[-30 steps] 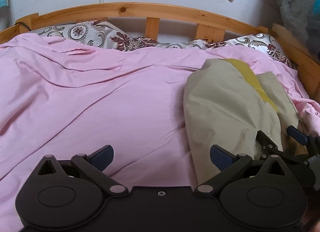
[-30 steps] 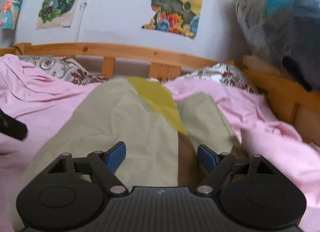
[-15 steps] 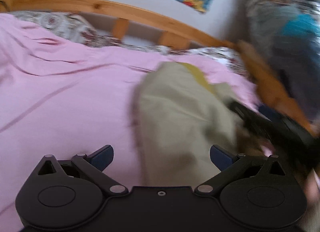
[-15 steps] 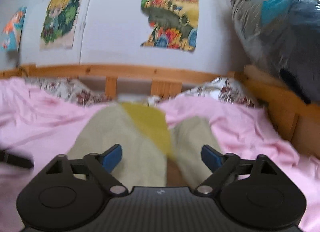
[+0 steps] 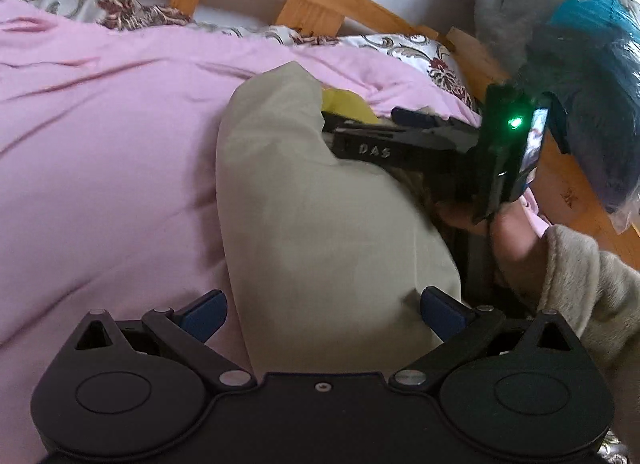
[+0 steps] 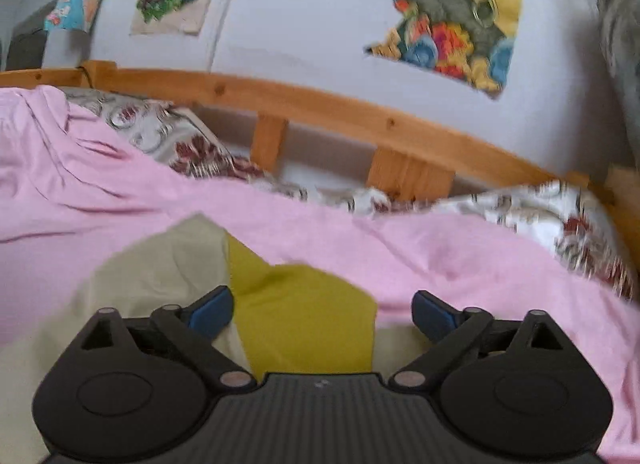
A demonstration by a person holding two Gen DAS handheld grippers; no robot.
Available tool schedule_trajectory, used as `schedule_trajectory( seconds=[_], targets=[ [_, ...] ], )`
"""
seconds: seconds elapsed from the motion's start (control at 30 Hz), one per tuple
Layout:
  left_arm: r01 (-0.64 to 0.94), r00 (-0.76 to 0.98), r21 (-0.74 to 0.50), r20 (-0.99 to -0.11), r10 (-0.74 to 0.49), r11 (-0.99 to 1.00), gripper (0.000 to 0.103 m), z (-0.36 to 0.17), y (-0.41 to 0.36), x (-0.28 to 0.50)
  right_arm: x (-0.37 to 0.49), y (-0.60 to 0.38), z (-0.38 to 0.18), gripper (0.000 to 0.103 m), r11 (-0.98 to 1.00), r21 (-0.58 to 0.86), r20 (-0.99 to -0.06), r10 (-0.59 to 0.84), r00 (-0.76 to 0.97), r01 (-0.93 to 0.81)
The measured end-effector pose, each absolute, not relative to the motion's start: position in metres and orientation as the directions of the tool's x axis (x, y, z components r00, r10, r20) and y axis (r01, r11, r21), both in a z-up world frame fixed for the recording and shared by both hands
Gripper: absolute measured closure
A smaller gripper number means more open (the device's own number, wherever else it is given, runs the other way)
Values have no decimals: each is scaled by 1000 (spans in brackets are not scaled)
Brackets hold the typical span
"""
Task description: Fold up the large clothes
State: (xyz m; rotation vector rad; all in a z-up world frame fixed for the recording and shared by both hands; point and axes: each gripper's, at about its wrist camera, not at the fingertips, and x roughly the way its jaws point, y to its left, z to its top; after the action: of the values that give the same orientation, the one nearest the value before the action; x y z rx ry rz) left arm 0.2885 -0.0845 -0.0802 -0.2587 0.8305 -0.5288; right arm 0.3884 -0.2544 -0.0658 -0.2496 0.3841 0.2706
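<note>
I'm between folds: the garment (image 5: pixel 320 200) lies bunched on the bed (image 5: pixel 104 152). My left gripper (image 5: pixel 320 304) is spread wide over its near end; my right gripper (image 6: pixel 322 306), jaws opening and pinching nothing, hangs over the yellow panel (image 6: pixel 304 316). Next I need an edge to pinch.

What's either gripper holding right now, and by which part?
Nothing. The left gripper is open over the beige garment, pads not pressing. The right gripper is opening, its fingers apart over the yellow panel, clamping nothing.

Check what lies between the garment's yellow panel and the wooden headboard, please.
In the right wrist view, pink bedsheet runs behind the yellow panel, then patterned pillows against the wooden headboard.
</note>
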Motion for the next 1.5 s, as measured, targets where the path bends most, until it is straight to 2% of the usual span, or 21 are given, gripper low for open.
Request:
schedule_trajectory(
  seconds=[0.1,0.27,0.4,0.47,0.53,0.67,0.77,0.83,0.97,1.07,1.3,1.4,1.5],
  targets=[
    [349,547,-410,-641,-539,843,1,-84,-88,291,390,-255,-85,1,942,-177,-418,192,888,-286],
    [330,531,-446,-641,-554,832,0,-89,-83,293,386,-257,-85,1,942,-191,-409,181,895,-278],
    [297,524,-476,-644,-558,828,1,-80,-76,291,358,-286,-58,0,967,-72,-351,204,914,-243],
    [293,539,-456,-647,-539,840,1,-73,-76,288,342,-306,-48,0,966,0,-346,242,907,-258],
    [290,555,-433,-651,-518,854,1,-65,-75,284,328,-325,-47,0,967,3,-363,238,901,-254],
    [306,578,-417,-633,-515,856,1,-51,-72,274,310,-371,-60,0,988,-118,-395,49,917,-103],
    [316,599,-392,-624,-502,864,1,-45,-68,266,303,-413,-60,0,998,-30,-407,-68,911,61],
    [307,606,-390,-623,-495,868,1,-42,-63,264,303,-426,-58,0,982,-63,-410,-189,892,178],
    [295,611,-395,-622,-489,870,1,-44,-53,263,321,-435,-62,0,967,-122,-508,-256,822,225],
    [292,591,-446,-612,-526,846,1,-47,-47,269,327,-422,-65,0,952,-217,-517,-301,801,217],
    [328,514,-577,-556,-654,748,1,-56,-44,284,307,-409,-27,0,993,-118,-457,-67,887,14],
    [325,468,-580,-588,-660,747,1,-64,-56,292,310,-404,-10,0,994,24,-500,103,860,-105],
    [317,420,-572,-630,-653,756,1,-73,-68,296,304,-401,-6,0,969,196,-544,235,805,-150]
  ],
)
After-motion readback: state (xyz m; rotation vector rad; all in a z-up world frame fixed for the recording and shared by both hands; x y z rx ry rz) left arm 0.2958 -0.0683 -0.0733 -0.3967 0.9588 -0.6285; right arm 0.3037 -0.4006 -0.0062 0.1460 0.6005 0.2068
